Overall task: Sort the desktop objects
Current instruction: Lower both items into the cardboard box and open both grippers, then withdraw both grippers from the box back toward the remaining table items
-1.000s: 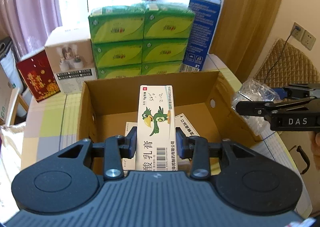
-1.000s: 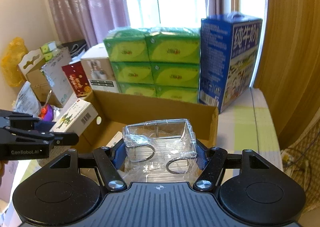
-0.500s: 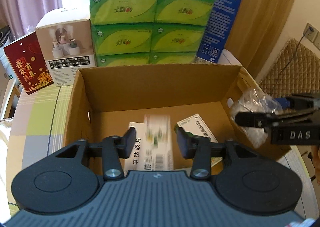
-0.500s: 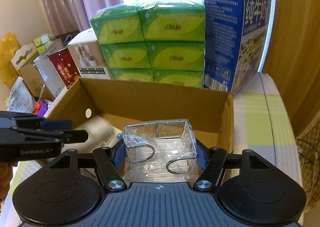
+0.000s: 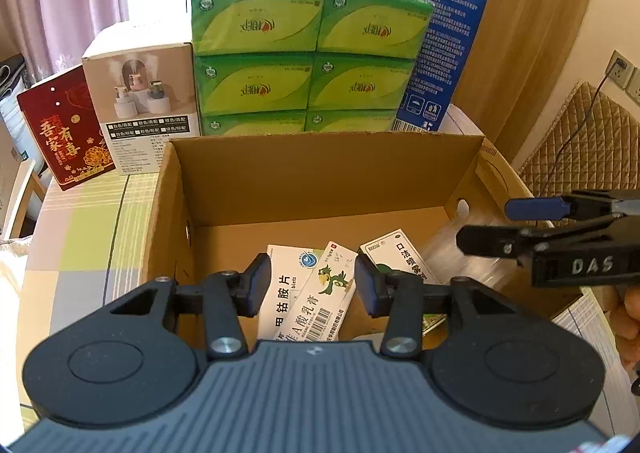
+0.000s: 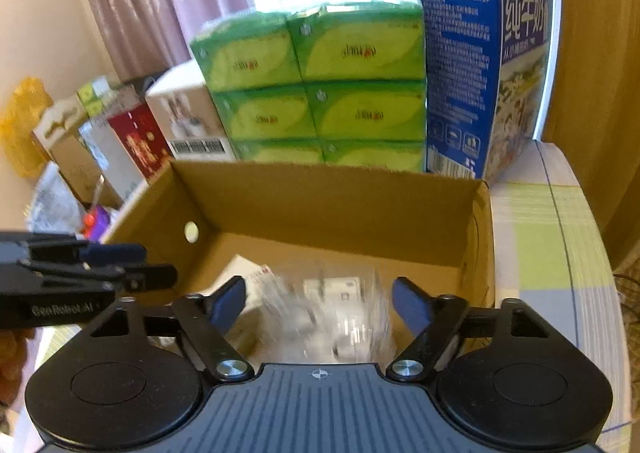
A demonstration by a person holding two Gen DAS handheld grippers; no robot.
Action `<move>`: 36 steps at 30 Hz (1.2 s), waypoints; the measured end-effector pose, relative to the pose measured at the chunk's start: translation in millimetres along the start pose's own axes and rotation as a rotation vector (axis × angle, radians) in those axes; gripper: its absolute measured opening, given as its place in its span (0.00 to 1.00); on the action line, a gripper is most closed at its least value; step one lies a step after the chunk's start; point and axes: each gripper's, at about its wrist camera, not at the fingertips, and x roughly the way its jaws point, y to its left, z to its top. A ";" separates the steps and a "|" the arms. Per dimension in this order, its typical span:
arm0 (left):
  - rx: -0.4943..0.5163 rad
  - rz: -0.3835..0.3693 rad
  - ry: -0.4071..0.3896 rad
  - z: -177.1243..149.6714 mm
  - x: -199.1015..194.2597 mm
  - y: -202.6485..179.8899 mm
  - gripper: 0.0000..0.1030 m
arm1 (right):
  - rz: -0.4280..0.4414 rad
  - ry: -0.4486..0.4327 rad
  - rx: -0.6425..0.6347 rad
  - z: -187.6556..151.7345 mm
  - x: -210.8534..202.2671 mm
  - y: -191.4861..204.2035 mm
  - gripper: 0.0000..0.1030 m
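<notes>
An open cardboard box (image 5: 328, 169) (image 6: 332, 201) stands on the table. On its floor lie the white bird-printed ointment box (image 5: 324, 295), a white and blue tablet box (image 5: 286, 285) and a green and white spray box (image 5: 404, 257). My left gripper (image 5: 308, 285) hovers open above them, holding nothing. My right gripper (image 6: 318, 303) is open over the box's right side, and the clear plastic package (image 6: 336, 313) shows as a blur between and below its fingers, free of them. The right gripper (image 5: 520, 229) also appears in the left wrist view, at the right.
Behind the box stand stacked green tissue packs (image 5: 308, 53), a blue milk carton (image 5: 444, 53), a white humidifier box (image 5: 144, 105) and a red gift box (image 5: 64, 133). A checked cloth (image 6: 552, 237) covers the table. More clutter (image 6: 72, 141) lies far left.
My left gripper opened and the ointment box dropped into the cardboard box. My right gripper then opened and the clear package is falling in. Both grippers moved forward over the box.
</notes>
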 end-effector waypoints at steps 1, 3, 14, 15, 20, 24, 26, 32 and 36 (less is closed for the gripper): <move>-0.001 0.000 -0.002 0.0 -1.6 0.1 0.43 | -0.002 -0.004 0.000 1.1 -2.3 0.2 0.77; 0.000 0.000 -0.002 -0.5 -5.0 -0.1 0.45 | -0.007 -0.009 -0.010 2.5 -6.9 1.5 0.77; -0.003 -0.002 -0.016 -11.6 -50.1 -7.0 0.51 | -0.015 -0.018 -0.033 -3.8 -52.4 12.3 0.81; -0.004 -0.006 -0.017 -13.8 -56.0 -8.8 0.51 | -0.013 -0.019 -0.035 -5.6 -58.1 13.8 0.81; -0.001 -0.021 -0.015 -26.1 -83.8 -18.4 0.55 | -0.015 -0.024 -0.034 -16.0 -90.2 23.3 0.84; -0.012 -0.029 -0.019 -40.5 -106.5 -25.6 0.60 | -0.014 -0.028 -0.036 -27.6 -113.7 32.0 0.86; -0.012 -0.027 -0.024 -47.6 -118.0 -29.7 0.61 | -0.011 -0.031 -0.037 -34.5 -124.7 36.9 0.86; -0.016 -0.015 -0.028 -70.3 -148.5 -40.4 0.70 | -0.002 -0.026 -0.051 -59.9 -152.8 50.8 0.89; -0.025 -0.009 -0.037 -83.5 -166.0 -43.5 0.76 | -0.008 -0.022 -0.066 -81.2 -166.8 56.7 0.91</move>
